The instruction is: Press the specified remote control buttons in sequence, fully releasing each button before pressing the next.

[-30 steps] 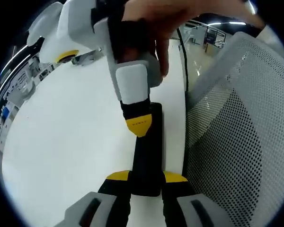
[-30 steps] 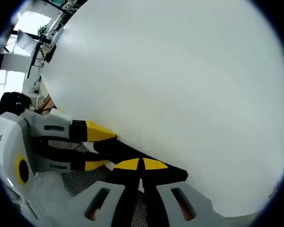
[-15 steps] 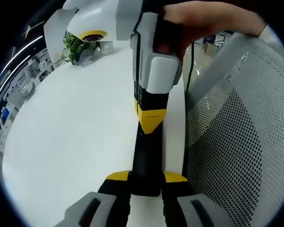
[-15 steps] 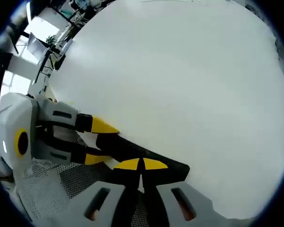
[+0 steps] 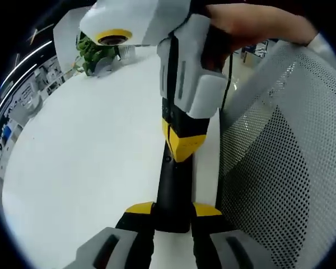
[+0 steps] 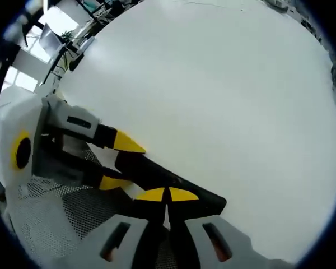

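The left gripper (image 5: 173,210) is clamped on the near end of one black remote control (image 5: 173,185), a long slim bar reaching forward between its jaws above the white table (image 5: 84,157). The right gripper (image 6: 168,195), held by a hand (image 5: 252,25), comes down from ahead with yellow tips together, touching the remote's top. Just right stands one mesh chair back (image 5: 285,168).

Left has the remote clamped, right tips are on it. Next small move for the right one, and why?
Probably lift the right hand-held gripper straight off the remote. Its shut yellow tips sit on the remote's face in the left gripper view, as in a press, and each button must be released first. The left hand-held gripper should keep clamping the near end.
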Demonstrator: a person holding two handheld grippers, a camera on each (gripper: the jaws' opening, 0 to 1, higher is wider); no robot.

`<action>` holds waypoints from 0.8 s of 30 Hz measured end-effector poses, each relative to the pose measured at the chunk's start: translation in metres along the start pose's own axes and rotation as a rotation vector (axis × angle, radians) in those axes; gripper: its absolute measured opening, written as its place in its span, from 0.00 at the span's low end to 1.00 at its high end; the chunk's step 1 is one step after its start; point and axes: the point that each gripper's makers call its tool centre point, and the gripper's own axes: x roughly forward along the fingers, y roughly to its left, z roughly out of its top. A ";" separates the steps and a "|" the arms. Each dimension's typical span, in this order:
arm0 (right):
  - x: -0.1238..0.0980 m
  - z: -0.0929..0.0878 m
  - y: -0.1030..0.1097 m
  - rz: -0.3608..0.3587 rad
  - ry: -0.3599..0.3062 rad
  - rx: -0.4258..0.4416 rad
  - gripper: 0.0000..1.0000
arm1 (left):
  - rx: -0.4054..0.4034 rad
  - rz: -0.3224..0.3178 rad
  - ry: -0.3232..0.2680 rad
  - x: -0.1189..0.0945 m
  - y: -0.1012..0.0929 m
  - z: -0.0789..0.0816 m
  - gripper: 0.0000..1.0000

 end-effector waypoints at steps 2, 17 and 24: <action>0.000 0.000 0.001 -0.018 -0.014 -0.040 0.00 | 0.000 0.000 0.000 0.000 0.000 0.000 0.25; -0.002 0.000 0.002 -0.002 -0.075 -0.151 0.00 | 0.009 -0.004 -0.011 0.000 0.000 0.000 0.24; -0.002 -0.003 0.005 0.027 -0.068 -0.109 0.00 | 0.006 -0.005 -0.015 0.000 0.000 0.000 0.25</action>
